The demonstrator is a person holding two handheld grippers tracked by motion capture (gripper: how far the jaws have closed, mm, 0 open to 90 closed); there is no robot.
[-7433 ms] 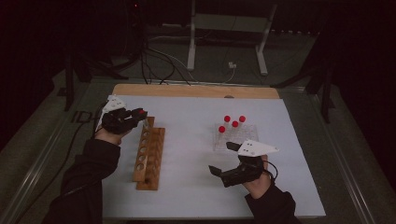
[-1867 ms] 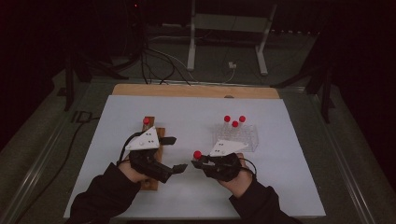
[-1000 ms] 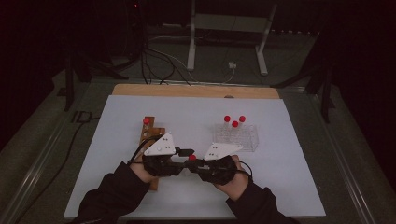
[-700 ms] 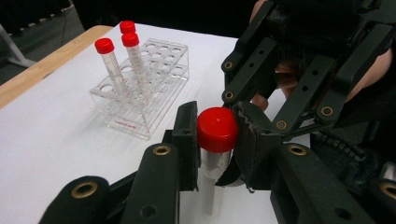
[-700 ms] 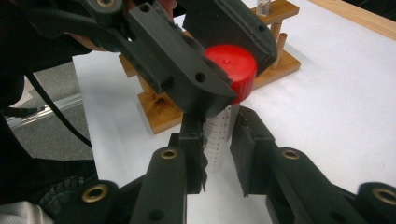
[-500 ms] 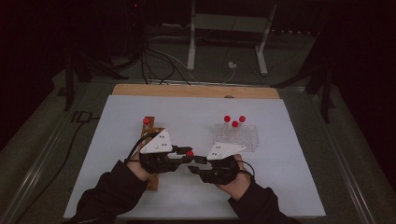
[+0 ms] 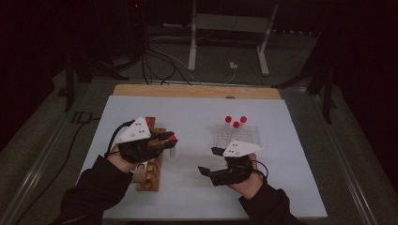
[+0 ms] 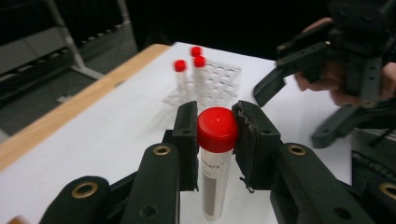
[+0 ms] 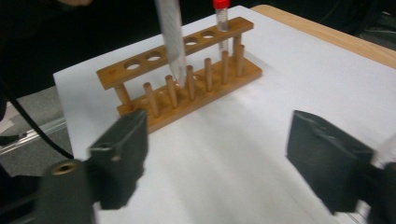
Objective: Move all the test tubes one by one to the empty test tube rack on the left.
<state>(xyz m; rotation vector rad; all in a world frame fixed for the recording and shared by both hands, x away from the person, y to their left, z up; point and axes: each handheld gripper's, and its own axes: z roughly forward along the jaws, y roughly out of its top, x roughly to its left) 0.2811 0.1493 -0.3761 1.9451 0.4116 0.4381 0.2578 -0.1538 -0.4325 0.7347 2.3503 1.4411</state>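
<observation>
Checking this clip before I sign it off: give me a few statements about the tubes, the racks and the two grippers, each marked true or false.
1. The left gripper is shut on a red-capped tube. True.
2. The right gripper holds a tube. False: its jaws have just been opening and nothing is between them.
3. The wooden rack holds one capped tube. True.
4. The clear rack holds five tubes. False: three red caps stand in it.
5. The held tube lies flat on the table. False: it hangs upright above it.
</observation>
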